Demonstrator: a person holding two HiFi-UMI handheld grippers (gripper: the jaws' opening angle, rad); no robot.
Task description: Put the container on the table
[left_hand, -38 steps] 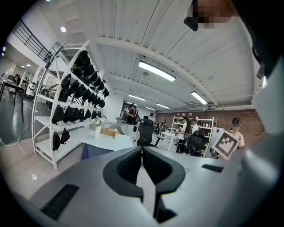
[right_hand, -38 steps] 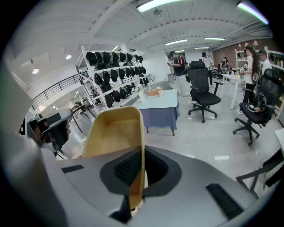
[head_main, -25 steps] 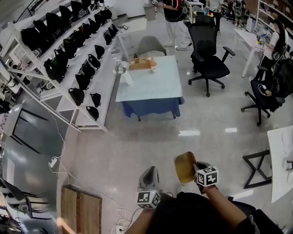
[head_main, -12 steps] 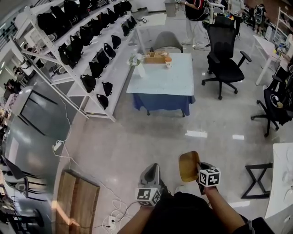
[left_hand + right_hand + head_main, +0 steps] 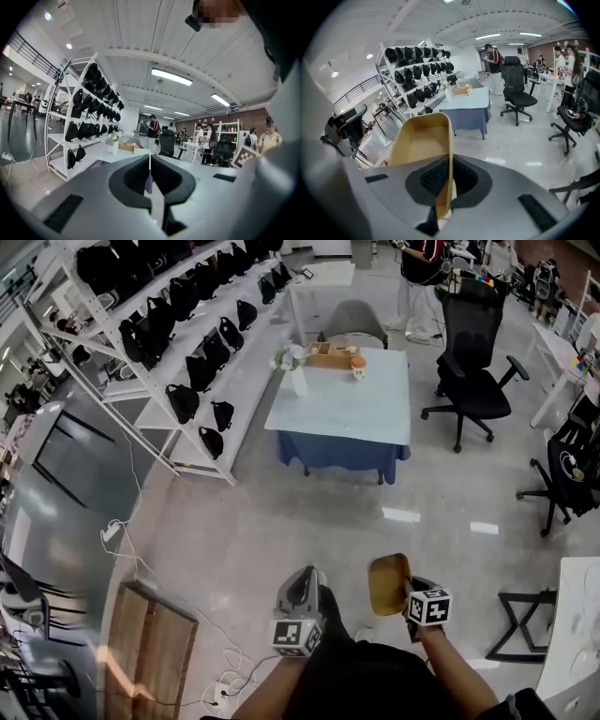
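A tan, shallow container (image 5: 388, 583) is carried in front of me, its right wall pinched edge-on between the jaws of my right gripper (image 5: 405, 594). In the right gripper view the container (image 5: 423, 149) stands up to the left of that gripper (image 5: 449, 182). My left gripper (image 5: 302, 589) is shut with nothing in it, level with the right one; in the left gripper view its pads (image 5: 150, 180) meet. The table (image 5: 342, 409) with a pale top and blue skirt stands far ahead across the floor, also seen as the table (image 5: 469, 104) in the right gripper view.
On the table's far end sit a small wooden box (image 5: 331, 354), a cup (image 5: 357, 366) and a vase (image 5: 297, 381). White shelves of black bags (image 5: 187, 343) run along the left. A black office chair (image 5: 473, 357) stands right of the table. A wooden board (image 5: 155, 652) lies at lower left.
The table and shelves have slid to the right and a little down in the head view as I walk. Both grippers keep their grip and places before me.
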